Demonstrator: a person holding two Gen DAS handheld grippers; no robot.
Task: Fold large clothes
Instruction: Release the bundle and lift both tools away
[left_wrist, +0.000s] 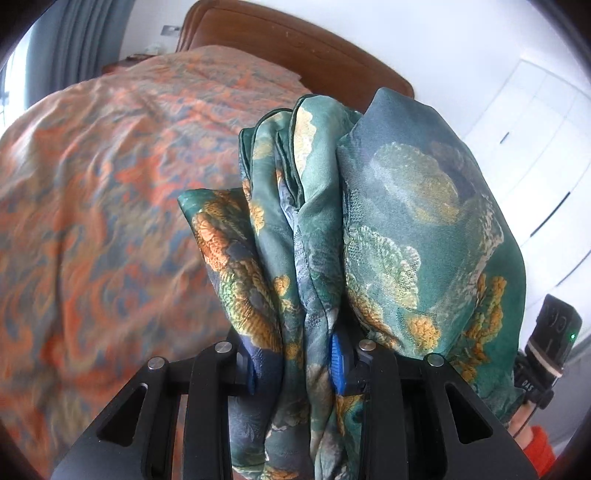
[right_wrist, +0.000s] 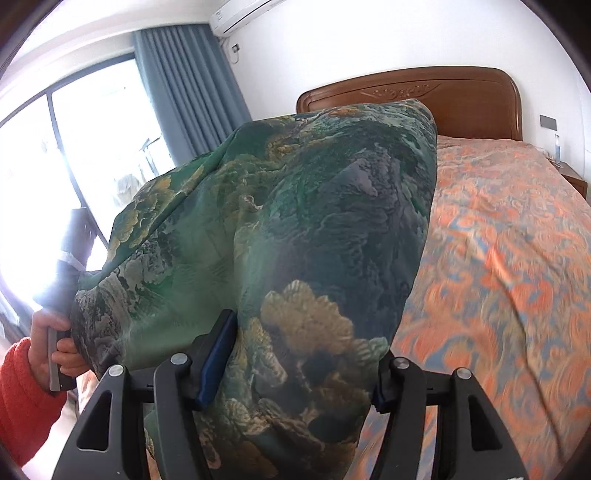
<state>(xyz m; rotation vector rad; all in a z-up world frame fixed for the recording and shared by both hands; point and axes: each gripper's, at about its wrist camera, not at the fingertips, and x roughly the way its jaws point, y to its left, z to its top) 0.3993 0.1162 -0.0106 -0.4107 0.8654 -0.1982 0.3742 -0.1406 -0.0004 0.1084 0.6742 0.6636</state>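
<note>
The green cloth (left_wrist: 369, 206) with gold flowers and leaves is up in the air over the bed, pinched by both tongs. The left gripper (left_wrist: 299, 362) has its jaws nearly together, squeezing a thick bunch of folds; one blue pad (left_wrist: 338, 363) pokes out from the cloth. The right gripper (right_wrist: 295, 373) has its jaws about half way apart, and they press on a fat, wide wad of the same cloth (right_wrist: 295, 229), one blue pad (right_wrist: 218, 362) on each side of it.

Under the cloth is a bed (left_wrist: 92, 184) with an orange and blue-grey swirly cover. Behind it stands a brown wooden headboard (right_wrist: 461, 96) against a white wall. A blue-grey curtain (right_wrist: 184, 85) hangs beside a bright window (right_wrist: 74, 147), and an air cooler (right_wrist: 240, 16) sits high on the wall. White cupboard doors (left_wrist: 535, 155) show in the left view.

A hand (right_wrist: 55, 339) in an orange-red sleeve (right_wrist: 22, 398) grips a handle at the cloth's edge.

The cloth looks shiny, soft and crumpled.
</note>
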